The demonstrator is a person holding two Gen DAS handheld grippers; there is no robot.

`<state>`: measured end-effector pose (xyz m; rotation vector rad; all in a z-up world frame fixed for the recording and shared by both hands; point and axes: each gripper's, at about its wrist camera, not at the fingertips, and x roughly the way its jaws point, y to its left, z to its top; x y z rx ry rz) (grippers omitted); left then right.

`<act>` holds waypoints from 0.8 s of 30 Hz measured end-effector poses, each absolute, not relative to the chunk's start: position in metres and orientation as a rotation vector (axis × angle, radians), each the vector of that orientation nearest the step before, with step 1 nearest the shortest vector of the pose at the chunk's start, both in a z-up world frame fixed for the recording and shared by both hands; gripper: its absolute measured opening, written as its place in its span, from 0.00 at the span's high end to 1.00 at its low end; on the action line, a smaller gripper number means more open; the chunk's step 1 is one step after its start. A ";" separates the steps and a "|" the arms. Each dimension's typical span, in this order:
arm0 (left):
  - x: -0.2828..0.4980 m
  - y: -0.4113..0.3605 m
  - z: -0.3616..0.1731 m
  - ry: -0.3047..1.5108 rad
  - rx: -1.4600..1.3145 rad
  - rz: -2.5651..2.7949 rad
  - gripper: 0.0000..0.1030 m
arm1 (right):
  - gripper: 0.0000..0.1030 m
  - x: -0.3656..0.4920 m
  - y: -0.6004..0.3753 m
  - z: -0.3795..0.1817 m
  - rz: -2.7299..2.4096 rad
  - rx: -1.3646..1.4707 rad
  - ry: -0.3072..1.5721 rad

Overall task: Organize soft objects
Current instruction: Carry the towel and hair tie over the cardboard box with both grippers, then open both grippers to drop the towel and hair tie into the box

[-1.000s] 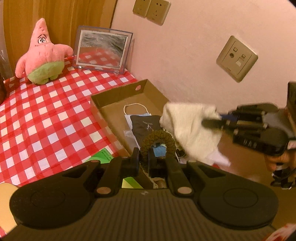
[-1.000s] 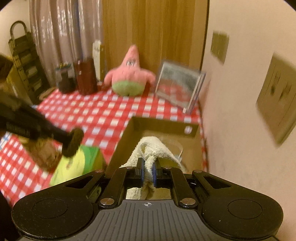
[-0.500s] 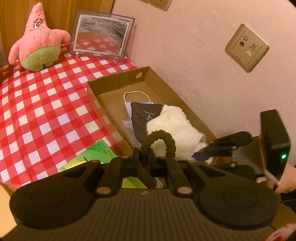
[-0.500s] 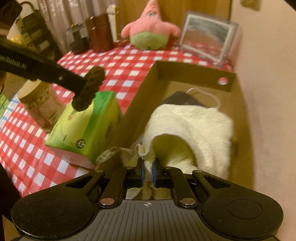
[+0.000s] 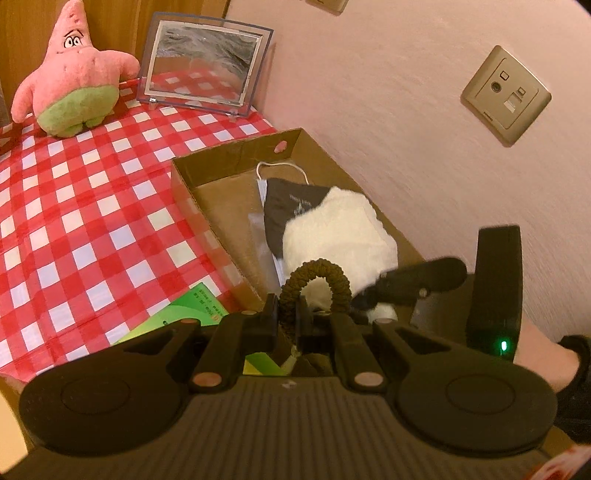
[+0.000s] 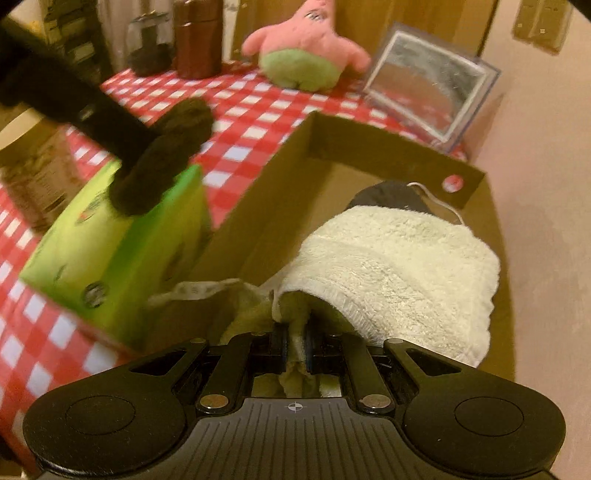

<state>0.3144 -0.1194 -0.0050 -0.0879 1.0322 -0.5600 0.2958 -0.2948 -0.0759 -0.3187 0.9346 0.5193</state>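
Note:
An open cardboard box (image 5: 236, 155) (image 6: 373, 144) stands on the checked cloth against the pink wall. Inside it lie a black pouch (image 5: 291, 206), a face mask (image 5: 266, 177) and a cream towel (image 5: 336, 236) (image 6: 399, 258). My right gripper (image 6: 295, 343) is shut on the towel's near edge, with the towel resting low in the box. My left gripper (image 5: 287, 314) is shut on a dark brown scrunchie (image 5: 317, 277), held above the box's near end; the same scrunchie (image 6: 162, 155) hangs over a green tissue box (image 6: 110, 251) in the right wrist view.
A pink star plush (image 5: 70, 77) (image 6: 306, 48) and a framed mirror (image 5: 205, 59) (image 6: 428, 81) stand at the back. A brown canister (image 6: 197, 33) and a jar (image 6: 33, 173) sit to the left. Wall sockets (image 5: 506, 96) are on the wall.
My right gripper came down with the towel, which went from hanging above the box to lying inside it over the pouch. My left gripper, still holding the scrunchie, sank slightly toward the box.

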 end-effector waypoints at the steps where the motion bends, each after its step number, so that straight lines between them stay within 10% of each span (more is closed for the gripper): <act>1: 0.315 -0.120 -0.006 1.034 -0.088 -0.561 0.93 | 0.91 0.299 -0.298 -0.076 0.515 -0.314 0.931; 24: 0.327 -0.161 -0.032 1.099 -0.060 -0.561 0.93 | 0.88 0.291 -0.364 -0.066 0.443 -0.065 0.965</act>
